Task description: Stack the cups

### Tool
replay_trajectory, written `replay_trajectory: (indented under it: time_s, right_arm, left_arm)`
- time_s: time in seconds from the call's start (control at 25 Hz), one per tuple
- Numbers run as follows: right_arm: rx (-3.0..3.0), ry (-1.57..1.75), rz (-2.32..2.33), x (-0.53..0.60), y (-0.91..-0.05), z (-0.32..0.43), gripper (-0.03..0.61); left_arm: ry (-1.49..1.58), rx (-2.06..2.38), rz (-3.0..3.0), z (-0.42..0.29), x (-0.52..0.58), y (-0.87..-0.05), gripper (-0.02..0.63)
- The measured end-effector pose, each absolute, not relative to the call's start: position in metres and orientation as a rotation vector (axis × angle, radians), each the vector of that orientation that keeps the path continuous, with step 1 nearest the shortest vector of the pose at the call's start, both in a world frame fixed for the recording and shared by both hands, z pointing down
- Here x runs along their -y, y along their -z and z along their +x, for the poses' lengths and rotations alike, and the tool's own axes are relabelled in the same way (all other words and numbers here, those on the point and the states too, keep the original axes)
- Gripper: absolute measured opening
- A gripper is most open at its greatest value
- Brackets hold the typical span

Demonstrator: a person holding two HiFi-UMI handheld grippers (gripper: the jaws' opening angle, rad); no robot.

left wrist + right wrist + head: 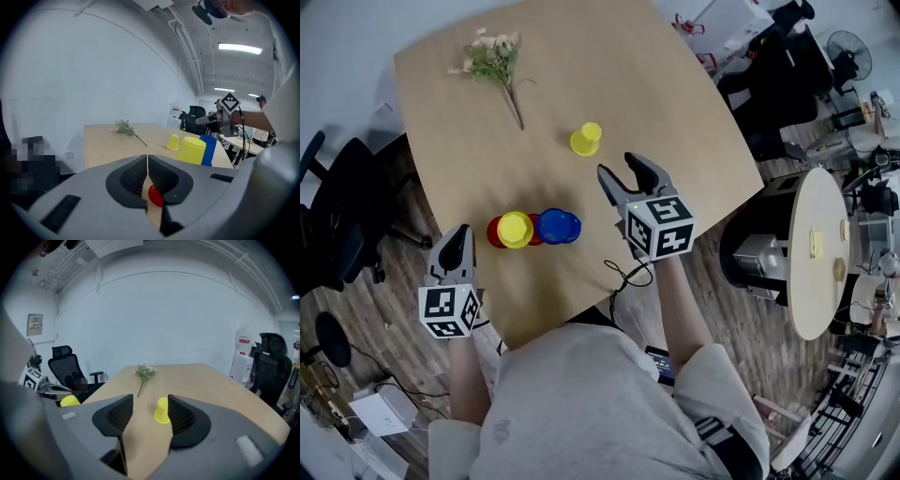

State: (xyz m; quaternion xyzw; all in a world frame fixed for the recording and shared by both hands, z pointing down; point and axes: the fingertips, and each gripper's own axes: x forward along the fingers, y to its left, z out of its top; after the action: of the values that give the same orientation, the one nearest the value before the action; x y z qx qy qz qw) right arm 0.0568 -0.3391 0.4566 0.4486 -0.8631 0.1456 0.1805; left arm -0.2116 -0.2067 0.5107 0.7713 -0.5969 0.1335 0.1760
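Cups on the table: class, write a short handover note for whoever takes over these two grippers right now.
Left gripper: shut, empty, at the near edge of the table, beside the red cup.
Right gripper: open, empty, pointed at the lone cup farther out.
Cups: red cup, yellow cup and blue cup are bunched together. The yellow cup overlaps the red cup from above; I cannot tell whether they are nested.
Done: no clear stack.
Left: probably take the lone cup, then stack all four.

desk (675,103): pale wood | far cup (586,139): yellow | near row: red cup (494,232), yellow cup (515,229), blue cup (558,226) | sprig (495,61): green stems, pale blossoms | marker cubes (660,225): black squares on white | fingers (117,416): dark grey
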Motion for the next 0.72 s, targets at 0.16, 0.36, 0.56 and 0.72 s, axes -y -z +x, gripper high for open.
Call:
replay_trajectory:
  time_s: [0.16, 0.36, 0.56, 0.72]
  right_arm:
    - [2.392, -0.438, 1.264, 0.386, -0.485, 0.054, 0.242]
    - [2.3, -0.533, 1.188, 0.419, -0.542, 0.045, 0.242]
    - [2.229, -0.538, 1.168, 0.432, -0.581, 0.038, 0.242]
    - [2.239, -0.493, 1.195, 0.432, -0.577, 0.034, 0.206]
  left_arm:
    - [-0.393, 1.754, 2.122, -0.221, 0.198, -0.51, 0.015]
    - [-0.408, 1.825, 2.03, -0.231, 0.186, -0.511, 0.016]
    - [-0.424, 1.874, 1.96, -0.239, 0.175, -0.514, 0.015]
    - [-0.423, 1.893, 1.941, -0.246, 0.173, -0.515, 0.016]
